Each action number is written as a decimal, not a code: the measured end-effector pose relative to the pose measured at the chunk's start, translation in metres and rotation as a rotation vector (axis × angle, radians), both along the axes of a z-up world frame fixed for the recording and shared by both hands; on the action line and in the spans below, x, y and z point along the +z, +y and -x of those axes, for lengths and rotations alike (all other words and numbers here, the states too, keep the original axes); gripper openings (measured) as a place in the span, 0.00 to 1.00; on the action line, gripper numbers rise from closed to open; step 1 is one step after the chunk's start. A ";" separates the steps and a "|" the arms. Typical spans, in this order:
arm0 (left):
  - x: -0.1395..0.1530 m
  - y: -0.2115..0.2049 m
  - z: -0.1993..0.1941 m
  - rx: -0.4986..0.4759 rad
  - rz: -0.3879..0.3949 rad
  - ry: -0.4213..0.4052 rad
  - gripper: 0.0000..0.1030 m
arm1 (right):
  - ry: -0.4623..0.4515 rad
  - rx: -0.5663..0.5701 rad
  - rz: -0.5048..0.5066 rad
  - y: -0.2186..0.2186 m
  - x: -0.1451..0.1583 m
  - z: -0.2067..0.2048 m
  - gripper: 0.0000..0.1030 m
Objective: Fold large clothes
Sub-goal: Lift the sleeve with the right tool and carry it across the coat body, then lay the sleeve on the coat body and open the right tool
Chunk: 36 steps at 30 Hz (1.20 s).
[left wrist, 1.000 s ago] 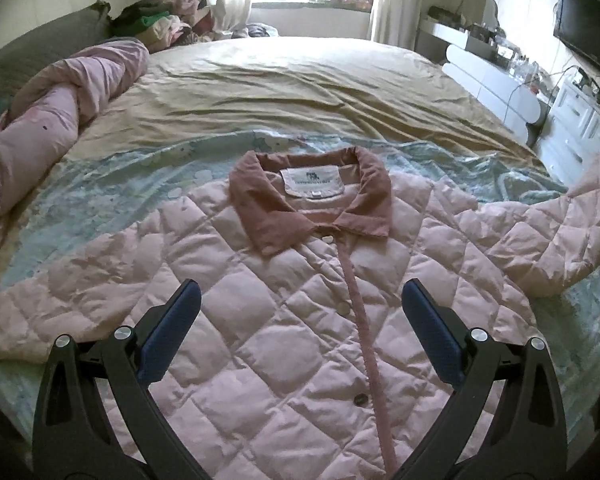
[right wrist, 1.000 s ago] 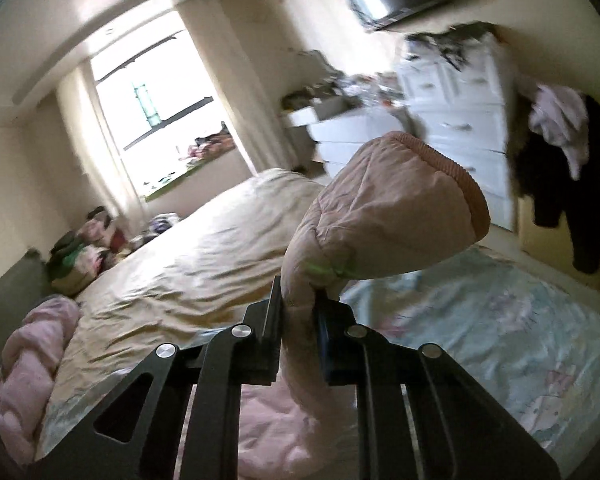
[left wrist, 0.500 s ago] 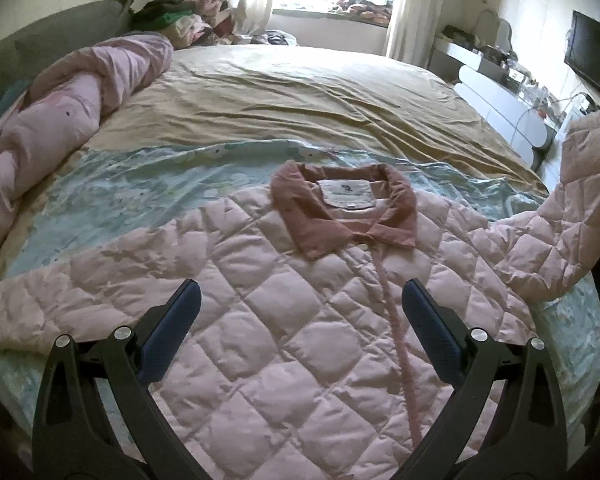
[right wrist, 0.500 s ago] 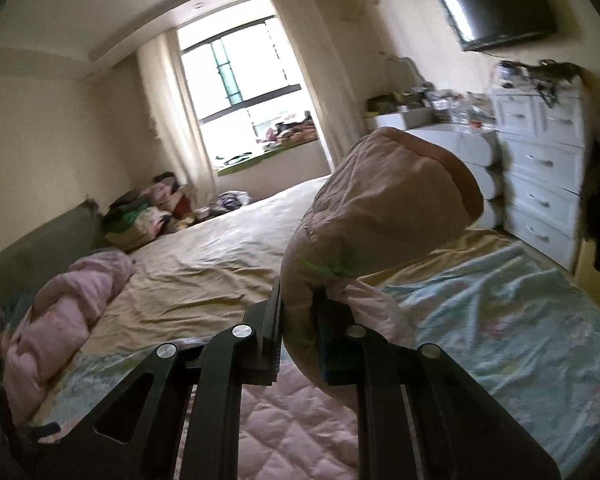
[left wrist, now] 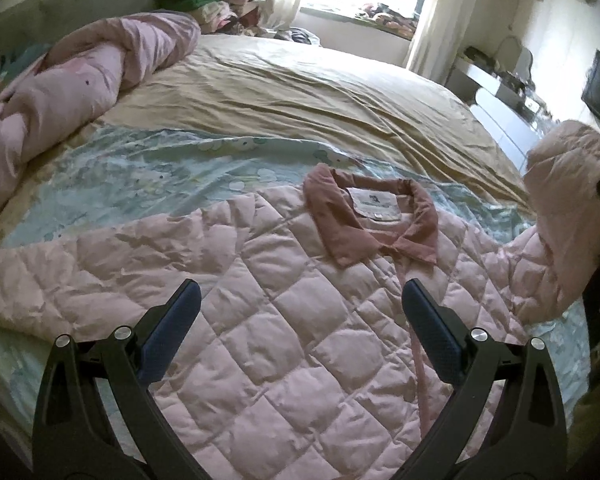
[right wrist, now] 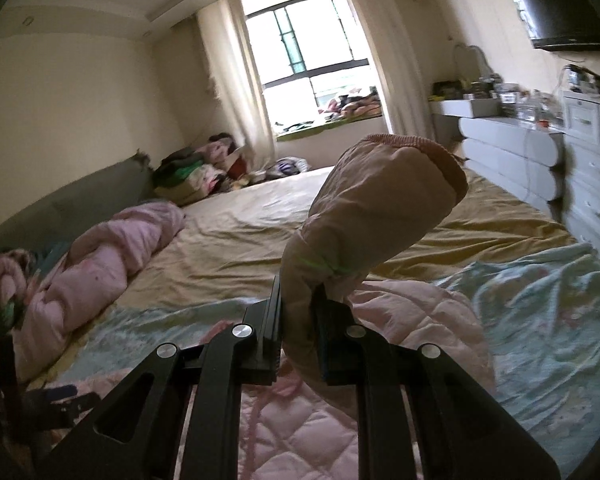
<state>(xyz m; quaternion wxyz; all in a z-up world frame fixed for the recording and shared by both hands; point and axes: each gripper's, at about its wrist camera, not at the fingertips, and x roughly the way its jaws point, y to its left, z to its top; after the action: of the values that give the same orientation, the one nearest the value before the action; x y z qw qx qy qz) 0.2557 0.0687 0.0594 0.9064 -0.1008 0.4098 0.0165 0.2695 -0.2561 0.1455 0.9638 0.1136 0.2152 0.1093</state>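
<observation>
The right gripper (right wrist: 296, 320) pinches the jacket's sleeve (right wrist: 376, 208), lifted above the jacket (left wrist: 284, 320) spread on the bed (left wrist: 300, 92). The left gripper (left wrist: 300, 312) hovers wide over its front. The puffy sleeve could slip out, spoiling the fold.
</observation>
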 end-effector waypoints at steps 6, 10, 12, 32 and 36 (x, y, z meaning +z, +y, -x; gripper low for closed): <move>-0.005 0.015 -0.003 0.019 0.049 0.001 0.91 | 0.042 0.090 0.028 0.054 -0.020 -0.009 0.13; -0.017 0.032 -0.002 0.048 0.078 0.014 0.91 | 0.078 0.151 0.062 0.095 -0.044 -0.012 0.13; -0.026 0.044 0.000 0.065 0.101 0.022 0.91 | 0.098 0.179 0.076 0.118 -0.062 -0.011 0.13; -0.059 0.107 0.007 0.110 0.358 0.023 0.91 | 0.306 0.440 0.241 0.226 -0.163 0.019 0.50; -0.062 0.108 0.004 0.106 0.355 0.029 0.91 | 0.372 0.517 0.227 0.241 -0.180 0.031 0.71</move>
<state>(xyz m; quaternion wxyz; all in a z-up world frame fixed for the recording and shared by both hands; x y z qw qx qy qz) 0.2518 0.1771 -0.0028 0.8661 -0.2806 0.4135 -0.0070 0.2385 -0.0149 -0.0341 0.8548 -0.0346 0.4199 0.3029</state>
